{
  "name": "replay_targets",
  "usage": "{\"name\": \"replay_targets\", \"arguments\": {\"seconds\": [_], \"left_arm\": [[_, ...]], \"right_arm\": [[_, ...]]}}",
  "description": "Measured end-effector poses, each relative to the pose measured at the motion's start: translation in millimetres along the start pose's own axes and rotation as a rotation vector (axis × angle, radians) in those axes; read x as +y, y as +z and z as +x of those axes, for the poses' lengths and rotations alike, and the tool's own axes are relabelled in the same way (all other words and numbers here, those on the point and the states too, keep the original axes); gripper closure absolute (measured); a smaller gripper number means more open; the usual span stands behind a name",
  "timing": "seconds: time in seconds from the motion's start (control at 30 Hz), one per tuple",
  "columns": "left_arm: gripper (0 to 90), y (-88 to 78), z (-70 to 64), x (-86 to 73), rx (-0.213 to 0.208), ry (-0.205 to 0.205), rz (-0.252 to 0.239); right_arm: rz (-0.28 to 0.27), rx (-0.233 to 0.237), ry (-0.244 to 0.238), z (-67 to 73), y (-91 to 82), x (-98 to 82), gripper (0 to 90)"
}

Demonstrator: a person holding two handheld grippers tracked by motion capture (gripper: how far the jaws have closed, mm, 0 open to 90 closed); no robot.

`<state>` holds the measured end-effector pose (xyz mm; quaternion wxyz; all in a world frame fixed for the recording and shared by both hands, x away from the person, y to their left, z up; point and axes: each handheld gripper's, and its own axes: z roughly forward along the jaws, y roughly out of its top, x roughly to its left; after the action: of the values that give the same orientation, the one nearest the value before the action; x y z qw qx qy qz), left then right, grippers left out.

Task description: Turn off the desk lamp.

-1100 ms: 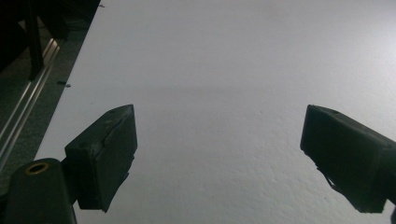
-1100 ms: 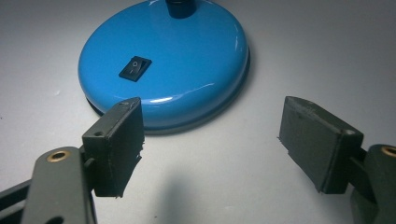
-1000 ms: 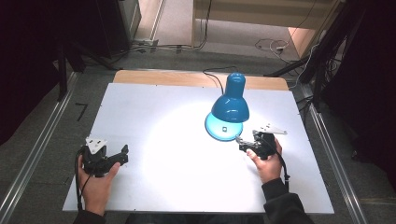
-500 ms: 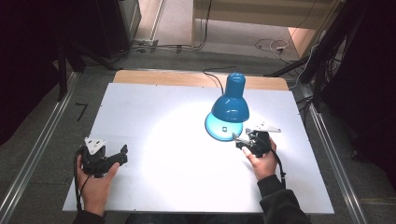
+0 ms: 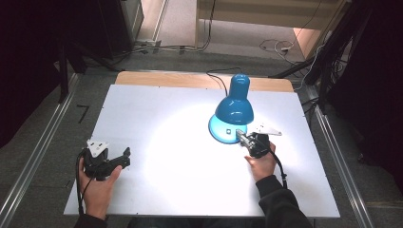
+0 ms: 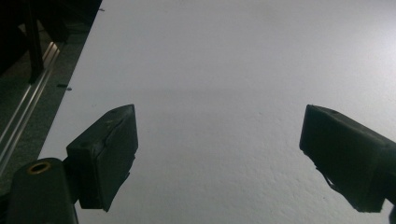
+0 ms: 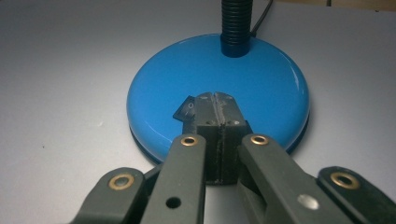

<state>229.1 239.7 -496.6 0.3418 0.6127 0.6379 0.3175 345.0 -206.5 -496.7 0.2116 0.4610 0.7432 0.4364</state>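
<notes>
The lamp [image 5: 234, 111] stands on the table [image 5: 161, 109] toward the far right, its base [image 7: 261, 79] flat on the top and its shade leaning over the base toward the table's middle, with the cord running off behind it over the far edge. Just before the base on the near-right side sits the right gripper [image 5: 242, 137], its tips over the base's near rim right beside the switch [image 7: 187, 108], which lies to their left in the right gripper view. Well apart, at the near-left corner, the left gripper [image 5: 119, 160] rests on the table, bare tabletop ahead of it.
</notes>
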Motion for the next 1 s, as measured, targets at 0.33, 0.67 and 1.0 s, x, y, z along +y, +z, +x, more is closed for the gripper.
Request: {"name": "replay_targets", "arguments": {"seconds": [0.33,0.67,1.0], "left_arm": [[12.4,0.0,1.1,-0.3,-0.002,-0.003,-0.002],[12.7,0.5,0.8,-0.3,-0.002,-0.004,-0.001],[12.7,0.3,0.3,-0.5,0.0,-0.002,-0.003]], "right_arm": [[-0.006,0.026,-0.007,10.3,15.9,1.6,87.7],[0.0,0.02,-0.004,10.1,22.8,1.5,87.7],[-0.004,0.014,-0.027,10.0,25.6,3.3,88.1]]}}
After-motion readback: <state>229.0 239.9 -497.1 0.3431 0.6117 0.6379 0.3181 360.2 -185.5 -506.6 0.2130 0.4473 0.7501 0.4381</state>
